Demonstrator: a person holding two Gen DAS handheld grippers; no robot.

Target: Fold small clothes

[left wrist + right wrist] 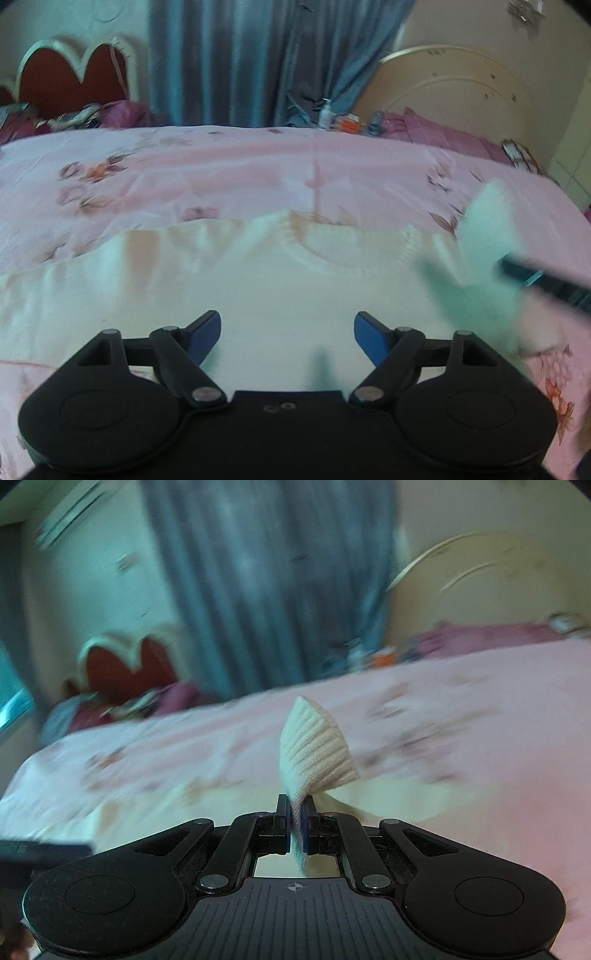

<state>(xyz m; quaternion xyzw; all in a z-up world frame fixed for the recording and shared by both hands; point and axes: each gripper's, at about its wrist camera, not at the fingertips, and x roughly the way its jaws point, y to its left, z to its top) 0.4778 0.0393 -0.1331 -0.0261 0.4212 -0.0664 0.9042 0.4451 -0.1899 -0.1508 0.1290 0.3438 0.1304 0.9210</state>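
Sweater spread flat on pink bedspread. Left gripper above sweater body, fingers wide apart, holding nothing. Right gripper clamped on ribbed cuff, cuff raised off bedspread.

Grey-blue curtain behind pink bed

Each gripper is matte black with blue finger pads, silver pivot screws and round side discs

Home bedroom: bed, curtains.
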